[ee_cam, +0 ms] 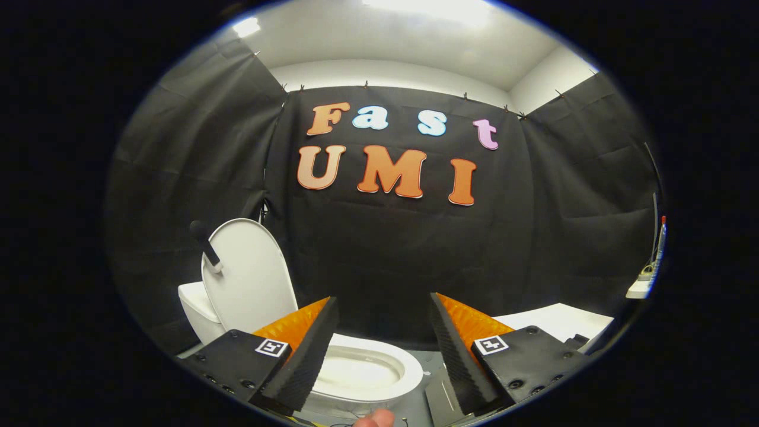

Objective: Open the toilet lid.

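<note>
The toilet lid (249,273) stands upright against the tank (198,308), above the toilet bowl (367,370); it looks fully open. The hand-held gripper (382,350) gapes wide over the bowl, its 2 fingers holding nothing. Best to back off slowly, without nudging the lid.

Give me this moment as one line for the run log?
toilet lid: raised upright against tank | toilet bowl: exposed, just beyond the fingers | gripper: open, holding nothing | task: lid looks open
</note>
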Tool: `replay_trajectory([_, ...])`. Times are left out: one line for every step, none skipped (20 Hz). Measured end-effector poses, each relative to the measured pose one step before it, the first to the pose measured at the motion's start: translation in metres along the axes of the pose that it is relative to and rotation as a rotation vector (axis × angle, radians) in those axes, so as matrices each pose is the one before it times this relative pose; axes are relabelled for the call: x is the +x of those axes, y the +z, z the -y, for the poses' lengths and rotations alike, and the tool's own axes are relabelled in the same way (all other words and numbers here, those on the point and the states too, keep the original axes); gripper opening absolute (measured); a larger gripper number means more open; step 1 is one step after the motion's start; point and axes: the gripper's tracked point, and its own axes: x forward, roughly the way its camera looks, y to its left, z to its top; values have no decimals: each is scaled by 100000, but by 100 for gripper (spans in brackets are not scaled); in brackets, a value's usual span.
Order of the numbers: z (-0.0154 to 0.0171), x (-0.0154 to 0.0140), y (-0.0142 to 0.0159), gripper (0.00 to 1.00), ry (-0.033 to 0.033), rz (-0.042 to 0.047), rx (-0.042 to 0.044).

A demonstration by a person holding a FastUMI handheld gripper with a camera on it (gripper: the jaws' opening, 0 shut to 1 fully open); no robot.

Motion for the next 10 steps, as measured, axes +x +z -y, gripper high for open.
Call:
replay_trajectory([-2, -95, -211, 98, -288, -557, 5])
replay_trajectory([50, -151, -180, 98, -516, -330, -347])
replay_trajectory([234, -130, 5, 98, -1231, -171, -410])
replay_trajectory([394, -99, -180, 98, -1800, -605, -171])
replay_trajectory([327, -118, -99, 98, -1365, -213, 453])
replay_trajectory([-125, -150, 293, 98, 109, 899, 1128])
replay_trajectory([-528, -317, 332, 98, 1142, 1056, 1148])
replay_trajectory([-307, -16, 32, 98, 660, 188, 87])
replay_trajectory([18, 89, -132, 98, -183, -177, -760])
replay_trajectory([-23, -20, -82, 98, -59, -252, -901])
